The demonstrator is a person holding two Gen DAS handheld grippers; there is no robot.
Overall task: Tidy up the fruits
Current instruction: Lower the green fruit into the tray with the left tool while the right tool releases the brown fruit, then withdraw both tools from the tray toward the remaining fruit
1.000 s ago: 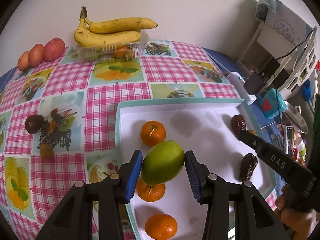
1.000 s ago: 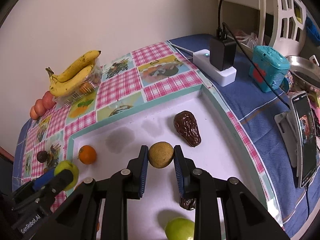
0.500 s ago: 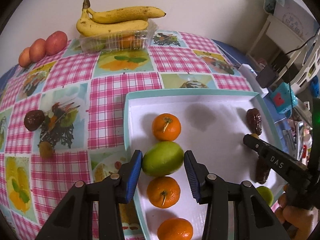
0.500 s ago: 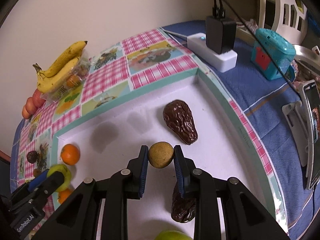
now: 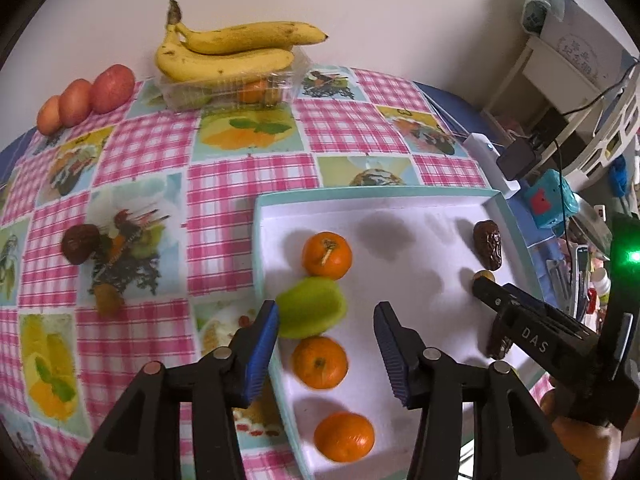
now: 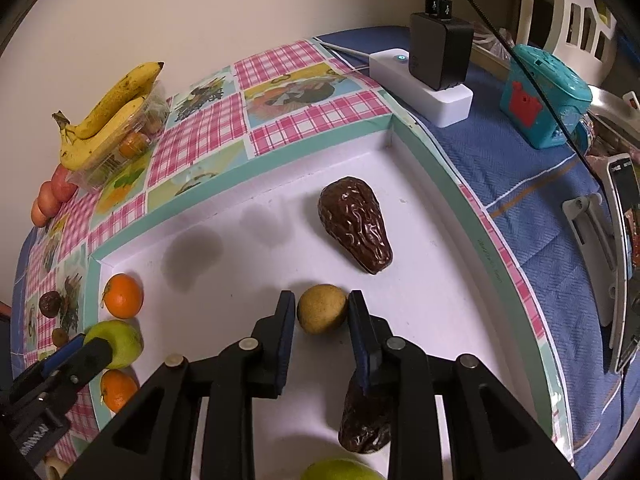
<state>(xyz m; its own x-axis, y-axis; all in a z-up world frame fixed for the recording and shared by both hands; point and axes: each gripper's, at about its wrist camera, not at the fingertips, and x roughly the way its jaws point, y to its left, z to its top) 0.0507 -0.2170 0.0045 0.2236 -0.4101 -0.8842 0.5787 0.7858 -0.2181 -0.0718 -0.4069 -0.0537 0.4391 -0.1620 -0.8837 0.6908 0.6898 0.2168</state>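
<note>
My left tool (image 5: 326,336) is opening off the green fruit (image 5: 311,307), set among oranges (grouped by kind, I judge). My right tool (image 6: 322,312) is opening around the small yellow fruit (image 6: 322,308).

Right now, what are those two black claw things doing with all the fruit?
A person is sorting fruit into a white tray with a claw in each hand. The left claw is opening, letting go of a green fruit set in a row with three oranges. The right claw is opening around a small yellow-brown fruit resting beside a dark wrinkled fruit.
</note>
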